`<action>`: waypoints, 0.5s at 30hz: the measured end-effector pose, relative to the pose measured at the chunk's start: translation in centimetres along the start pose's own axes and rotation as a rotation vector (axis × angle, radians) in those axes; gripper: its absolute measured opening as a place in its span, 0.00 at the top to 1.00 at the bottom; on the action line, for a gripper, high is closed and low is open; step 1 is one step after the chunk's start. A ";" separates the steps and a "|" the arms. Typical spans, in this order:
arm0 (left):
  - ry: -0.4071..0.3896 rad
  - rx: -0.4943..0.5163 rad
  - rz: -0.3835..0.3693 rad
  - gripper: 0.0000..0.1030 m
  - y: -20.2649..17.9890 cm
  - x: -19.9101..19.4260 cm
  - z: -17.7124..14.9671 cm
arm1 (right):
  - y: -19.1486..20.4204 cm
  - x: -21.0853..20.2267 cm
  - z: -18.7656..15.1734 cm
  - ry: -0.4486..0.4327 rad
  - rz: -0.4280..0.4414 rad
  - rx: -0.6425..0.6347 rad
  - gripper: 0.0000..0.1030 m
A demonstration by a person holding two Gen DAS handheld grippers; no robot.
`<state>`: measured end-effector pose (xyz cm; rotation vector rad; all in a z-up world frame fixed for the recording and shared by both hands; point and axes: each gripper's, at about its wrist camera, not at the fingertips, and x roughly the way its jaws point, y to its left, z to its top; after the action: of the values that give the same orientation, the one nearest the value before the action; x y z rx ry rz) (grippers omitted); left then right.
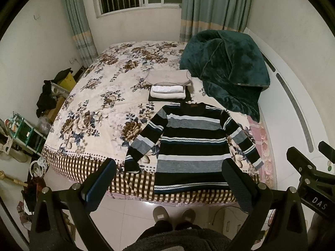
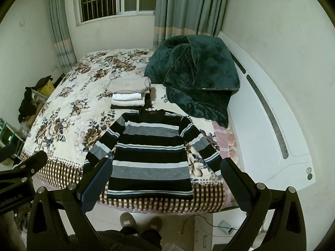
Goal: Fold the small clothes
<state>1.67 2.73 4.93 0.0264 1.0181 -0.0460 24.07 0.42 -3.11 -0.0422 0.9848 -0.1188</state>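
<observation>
A striped sweater in black, grey and white (image 1: pixel 191 146) lies flat and face up on the flowered bedspread, sleeves spread out, hem at the bed's near edge. It also shows in the right wrist view (image 2: pixel 150 156). My left gripper (image 1: pixel 169 167) is open and empty, held above the hem. My right gripper (image 2: pixel 167 167) is open and empty, also above the sweater's lower half. Behind the collar sits a stack of folded clothes (image 1: pixel 168 87), beige on top, white and black below, also seen in the right wrist view (image 2: pixel 129 95).
A dark green plush blanket (image 1: pixel 226 71) is heaped at the bed's far right, by the white headboard (image 2: pixel 270 113). Clutter and boxes (image 1: pixel 52 96) stand on the floor left of the bed. The person's slippered feet (image 1: pixel 173 214) stand on the tile floor at the bed's near edge.
</observation>
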 end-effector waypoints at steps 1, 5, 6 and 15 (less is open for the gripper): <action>-0.010 0.005 0.014 0.00 -0.1 0.5 0.3 | -0.2 0.3 0.2 0.007 0.001 0.009 0.00; -0.022 0.034 0.058 0.00 -0.6 5.2 1.2 | -1.4 4.1 0.3 0.051 -0.022 0.075 0.00; -0.019 0.042 0.063 0.00 -0.7 6.9 1.3 | -2.2 5.4 0.3 0.071 -0.039 0.105 0.00; 0.080 0.110 0.135 0.00 -2.8 23.3 2.1 | -15.9 21.4 -5.4 0.233 -0.233 0.515 0.00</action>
<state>15.55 -0.78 -13.77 0.1988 1.0904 0.0223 30.02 -17.79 -22.44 0.3363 1.1544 -0.5987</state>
